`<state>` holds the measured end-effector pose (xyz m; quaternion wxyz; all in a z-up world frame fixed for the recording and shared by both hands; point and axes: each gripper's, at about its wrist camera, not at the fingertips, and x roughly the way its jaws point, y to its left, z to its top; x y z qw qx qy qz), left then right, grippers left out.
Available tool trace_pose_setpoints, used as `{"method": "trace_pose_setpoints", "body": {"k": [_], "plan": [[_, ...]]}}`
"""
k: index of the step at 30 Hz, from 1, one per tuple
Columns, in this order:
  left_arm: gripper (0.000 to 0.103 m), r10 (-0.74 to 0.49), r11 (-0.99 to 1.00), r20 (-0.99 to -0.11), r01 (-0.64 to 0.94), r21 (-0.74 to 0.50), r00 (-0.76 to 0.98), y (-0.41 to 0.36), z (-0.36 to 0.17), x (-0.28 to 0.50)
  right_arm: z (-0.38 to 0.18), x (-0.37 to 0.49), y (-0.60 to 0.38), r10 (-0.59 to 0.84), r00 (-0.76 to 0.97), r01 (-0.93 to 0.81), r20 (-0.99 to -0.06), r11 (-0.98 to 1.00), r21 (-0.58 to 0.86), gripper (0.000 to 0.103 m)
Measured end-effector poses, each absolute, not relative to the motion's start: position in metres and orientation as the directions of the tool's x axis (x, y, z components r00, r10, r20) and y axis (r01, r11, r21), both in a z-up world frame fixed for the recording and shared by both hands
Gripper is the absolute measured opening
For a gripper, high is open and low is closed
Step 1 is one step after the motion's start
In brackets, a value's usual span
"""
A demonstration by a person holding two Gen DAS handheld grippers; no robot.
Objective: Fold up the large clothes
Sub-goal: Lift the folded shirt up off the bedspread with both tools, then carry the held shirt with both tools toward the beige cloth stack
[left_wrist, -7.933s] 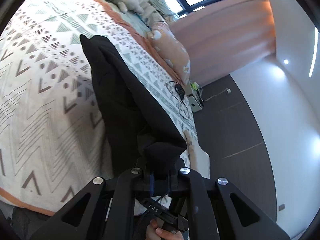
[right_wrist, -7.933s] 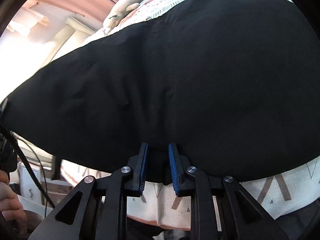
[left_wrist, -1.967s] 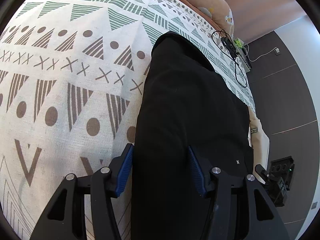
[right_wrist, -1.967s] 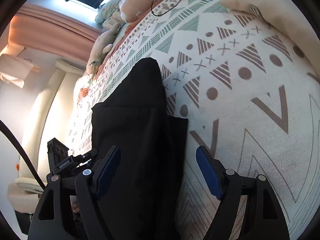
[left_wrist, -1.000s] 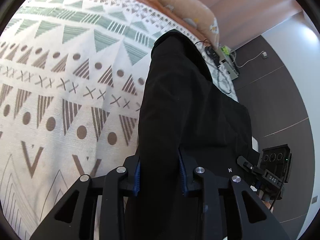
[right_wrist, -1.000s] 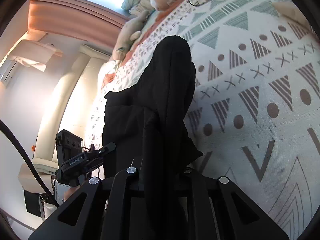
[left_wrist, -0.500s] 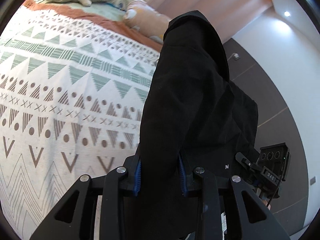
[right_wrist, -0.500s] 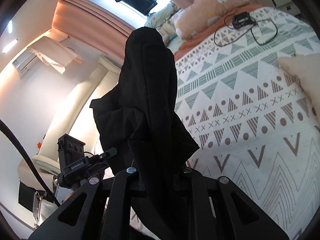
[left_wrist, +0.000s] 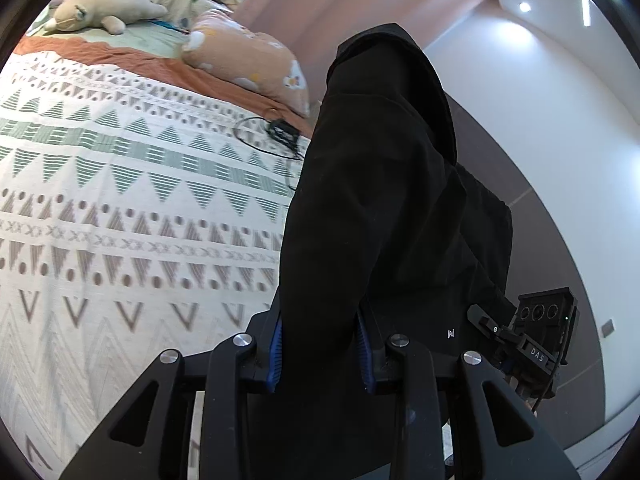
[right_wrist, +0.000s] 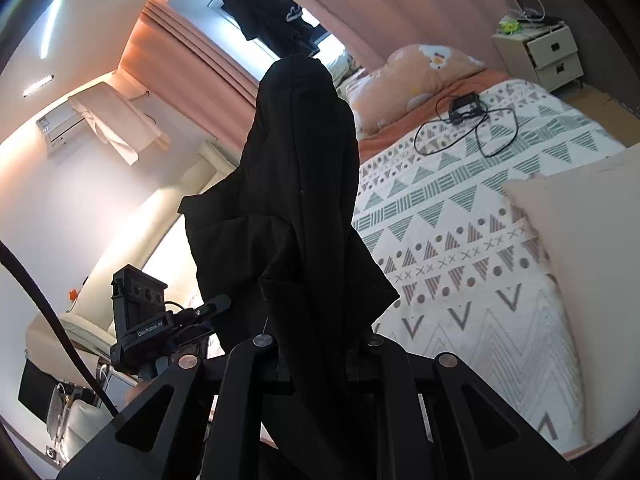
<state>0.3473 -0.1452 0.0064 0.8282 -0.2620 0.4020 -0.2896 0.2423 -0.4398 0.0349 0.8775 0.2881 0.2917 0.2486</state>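
A large black garment (left_wrist: 380, 208) is folded into a long strip and lifted off the bed; it hangs in the air above the patterned bedspread (left_wrist: 120, 208). My left gripper (left_wrist: 320, 350) is shut on one end of it, the cloth bunched between the blue pads. My right gripper (right_wrist: 318, 354) is shut on the other end of the garment (right_wrist: 304, 200), which drapes over its fingers and hides the pads. The right gripper's camera block (left_wrist: 544, 332) shows at the lower right of the left wrist view, close beside my left gripper.
The bedspread (right_wrist: 460, 248) spreads out to the right. Orange pillows (left_wrist: 248, 60), a plush animal (left_wrist: 104, 6) and a black cable with a charger (right_wrist: 464, 120) lie at the head end. A cream cushion (right_wrist: 580, 240) sits near the right. A white nightstand (right_wrist: 536, 54) stands beyond.
Both grippers closed on the garment's ends, then raised it off the bedspread. It now hangs well above the bed and both views have tilted up towards the room.
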Motion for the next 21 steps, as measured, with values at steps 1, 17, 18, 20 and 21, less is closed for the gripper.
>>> {"method": "trace_pose_setpoints", "body": {"k": [1, 17, 18, 20, 21], "plan": [[0.031, -0.696, 0.691, -0.511, 0.277, -0.668, 0.504, -0.152, 0.011, 0.344, 0.040, 0.233, -0.445, 0.594, 0.714, -0.265, -0.370, 0.719, 0.643, 0.010], [0.031, -0.776, 0.629, -0.494, 0.417, -0.656, 0.392, -0.263, 0.053, 0.312, 0.082, 0.118, -0.533, 0.450, 0.817, -0.172, -0.360, 0.786, 0.593, 0.010], [0.031, -0.781, 0.623, -0.494, 0.424, -0.657, 0.383, -0.271, 0.054, 0.312, 0.083, 0.113, -0.539, 0.441, 0.822, -0.164, -0.360, 0.789, 0.592, 0.010], [0.031, -0.787, 0.617, -0.496, 0.433, -0.657, 0.368, -0.285, 0.054, 0.312, 0.085, 0.102, -0.548, 0.427, 0.831, -0.153, -0.358, 0.792, 0.590, 0.010], [0.031, -0.790, 0.613, -0.498, 0.440, -0.657, 0.357, -0.296, 0.054, 0.312, 0.086, 0.095, -0.554, 0.422, 0.834, -0.149, -0.355, 0.793, 0.591, 0.010]]}}
